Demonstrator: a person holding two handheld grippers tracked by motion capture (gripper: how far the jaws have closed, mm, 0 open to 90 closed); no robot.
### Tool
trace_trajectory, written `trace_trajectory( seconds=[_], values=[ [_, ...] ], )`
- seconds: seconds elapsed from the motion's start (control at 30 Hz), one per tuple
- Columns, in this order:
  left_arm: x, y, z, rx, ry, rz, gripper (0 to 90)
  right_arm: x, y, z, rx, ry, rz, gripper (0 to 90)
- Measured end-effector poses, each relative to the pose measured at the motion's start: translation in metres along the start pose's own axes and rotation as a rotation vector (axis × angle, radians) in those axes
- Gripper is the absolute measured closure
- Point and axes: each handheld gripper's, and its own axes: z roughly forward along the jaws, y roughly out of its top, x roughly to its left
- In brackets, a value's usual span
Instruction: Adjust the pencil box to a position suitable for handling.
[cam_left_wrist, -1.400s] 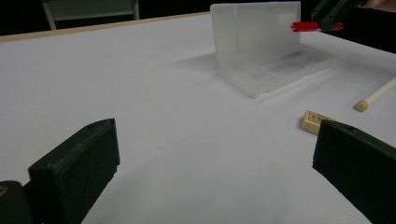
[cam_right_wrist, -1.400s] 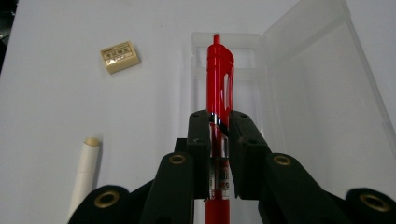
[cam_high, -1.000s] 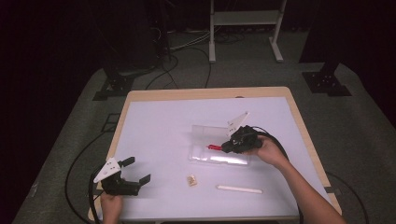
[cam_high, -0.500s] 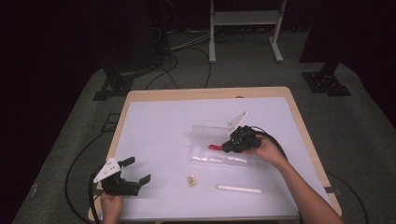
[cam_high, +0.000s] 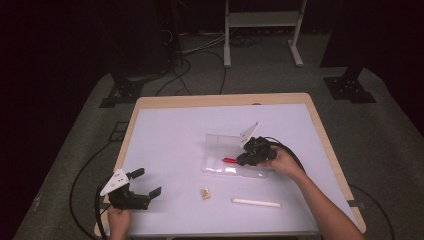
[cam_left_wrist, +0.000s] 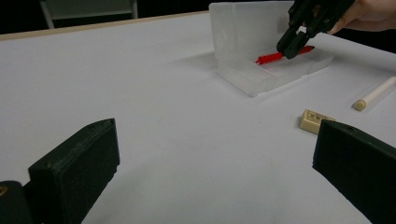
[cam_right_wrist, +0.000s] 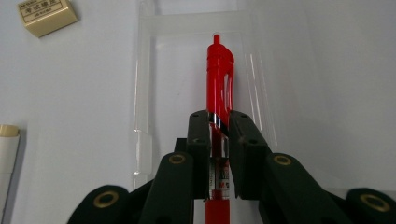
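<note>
Red pen (cam_right_wrist: 219, 70): held lengthwise between the jaws of the right claw (cam_right_wrist: 218, 122), clip end pointing away from the hand. It sits low over the tray of the clear case, right of the tabletop's middle. Whether the pen touches the tray floor cannot be told.

Right claw: closed on the red pen, gripping the barrel near mid-length. Judged reason: a mid-barrel hold keeps the pen level and in line with the long tray, so it can be laid flat inside.

Clear plastic case (cam_high: 220, 162): open, lid standing up on the far side, tray facing the person. Its long axis runs roughly parallel to the near edge of the tabletop. The upright lid leaves the tray free from above and from the right, which suits the right hand's approach.

Step in hand: judged to be placing the pen into the case; release not yet made.

Eraser (cam_high: 205, 192): small tan block, lying on the tabletop between the case and the near edge, apart from both.

White stick (cam_high: 255, 202): lies flat near the near edge, right of the eraser, well apart from the case. Probably further stationery for the case.

Left claw (cam_high: 142, 183): jaws spread wide, holding nothing, at the near left corner of the tabletop. Judged idle, kept clear of the working hand.

Tabletop (cam_high: 170, 135): white surface.
</note>
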Motion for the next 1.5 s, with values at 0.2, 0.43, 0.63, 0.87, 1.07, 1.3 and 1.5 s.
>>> trace_trajectory(
  seconds=[0.2, 0.43, 0.63, 0.87, 1.07, 1.3, 1.5],
  values=[
    [0.000, 0.000, 0.000, 0.000, -0.001, 0.000, 0.0, -0.002, -0.001, 0.002, 0.001, 0.007, 0.008, 78.2],
    [0.000, 0.000, 0.000, -0.001, 0.000, -0.002, 0.0, -0.002, -0.002, 0.005, 0.016, 0.007, 0.011, 77.9],
    [0.000, 0.000, 0.000, 0.000, -0.003, -0.006, 0.0, -0.003, -0.002, 0.002, 0.000, 0.007, 0.021, 72.8],
    [0.000, 0.000, 0.000, -0.002, -0.003, -0.007, 0.0, 0.002, 0.001, -0.006, -0.020, 0.025, 0.030, 66.6],
    [0.000, 0.000, 0.000, -0.002, -0.005, -0.007, 0.0, 0.008, 0.003, -0.012, -0.034, 0.040, 0.035, 60.4],
    [0.000, 0.000, 0.000, -0.002, -0.004, -0.009, 0.0, 0.020, 0.004, -0.023, -0.065, 0.057, 0.043, 50.3],
    [0.000, 0.000, 0.000, -0.001, -0.007, -0.008, 0.0, 0.026, 0.001, -0.029, -0.084, 0.063, 0.056, 43.1]
  ],
)
